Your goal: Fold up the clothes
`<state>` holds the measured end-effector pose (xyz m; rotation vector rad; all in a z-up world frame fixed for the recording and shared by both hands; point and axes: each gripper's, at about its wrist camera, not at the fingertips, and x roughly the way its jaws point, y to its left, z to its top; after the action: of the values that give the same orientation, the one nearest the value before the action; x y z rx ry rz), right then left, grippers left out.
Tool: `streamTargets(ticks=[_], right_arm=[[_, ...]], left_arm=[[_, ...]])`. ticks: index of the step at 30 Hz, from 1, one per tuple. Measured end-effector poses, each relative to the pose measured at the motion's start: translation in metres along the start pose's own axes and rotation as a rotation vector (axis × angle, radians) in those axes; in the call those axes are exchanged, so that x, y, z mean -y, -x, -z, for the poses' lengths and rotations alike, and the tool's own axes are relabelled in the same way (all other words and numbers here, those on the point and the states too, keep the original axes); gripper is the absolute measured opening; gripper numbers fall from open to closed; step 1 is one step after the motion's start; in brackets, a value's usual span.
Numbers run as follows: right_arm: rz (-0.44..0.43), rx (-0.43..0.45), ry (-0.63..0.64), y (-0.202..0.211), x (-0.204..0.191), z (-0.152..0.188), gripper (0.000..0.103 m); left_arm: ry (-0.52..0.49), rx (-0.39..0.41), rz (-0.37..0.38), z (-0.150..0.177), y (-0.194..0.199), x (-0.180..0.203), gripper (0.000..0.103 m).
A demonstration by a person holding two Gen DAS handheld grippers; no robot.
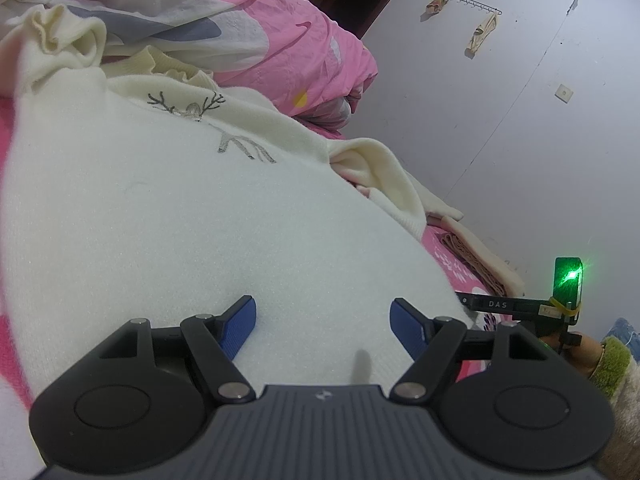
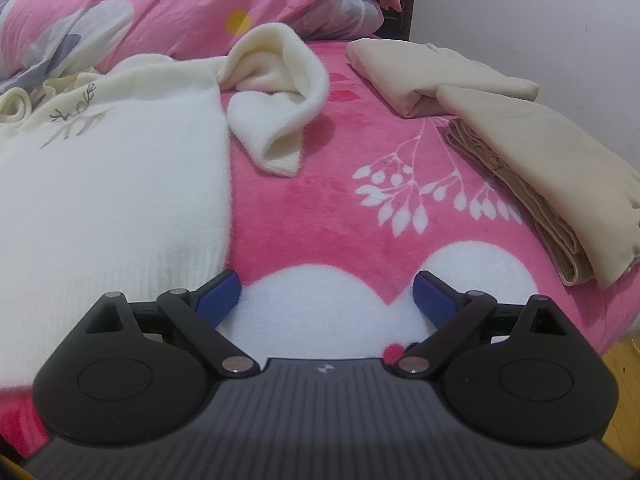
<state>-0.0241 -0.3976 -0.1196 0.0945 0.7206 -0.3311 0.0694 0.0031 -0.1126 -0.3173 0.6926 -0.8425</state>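
Note:
A cream-white knit sweater (image 1: 168, 208) with a grey deer print lies spread on the pink bed. My left gripper (image 1: 322, 322) is open and empty, hovering just over the sweater's lower body. In the right wrist view the same sweater (image 2: 108, 184) fills the left side, its right sleeve (image 2: 280, 96) bunched and curled beside the body. My right gripper (image 2: 326, 296) is open and empty, above the pink blanket (image 2: 320, 208) just right of the sweater's ribbed hem. Its left finger (image 2: 218, 298) is close to the hem corner.
A crumpled pink duvet (image 2: 168, 4) lies at the head of the bed. Folded beige garments (image 2: 532, 152) are stacked at the right bed edge, with another folded piece (image 2: 420, 72) behind. The right hand-held gripper with a green light (image 1: 568, 280) shows in the left wrist view near the white wall (image 1: 500, 120).

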Motion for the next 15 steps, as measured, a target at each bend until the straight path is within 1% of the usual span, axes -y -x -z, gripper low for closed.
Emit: streamTargets(ticks=[11,15], right_arm=[[0.004,0.007,-0.007,-0.001,0.001,0.001,0.098],[0.001,0.004,-0.013,-0.001,0.001,0.001,0.100]], left_arm=[[-0.004,0.003,-0.005,0.001,-0.001,0.002,0.076],[-0.031,0.009,-0.055,0.005,0.005,0.014,0.078]])
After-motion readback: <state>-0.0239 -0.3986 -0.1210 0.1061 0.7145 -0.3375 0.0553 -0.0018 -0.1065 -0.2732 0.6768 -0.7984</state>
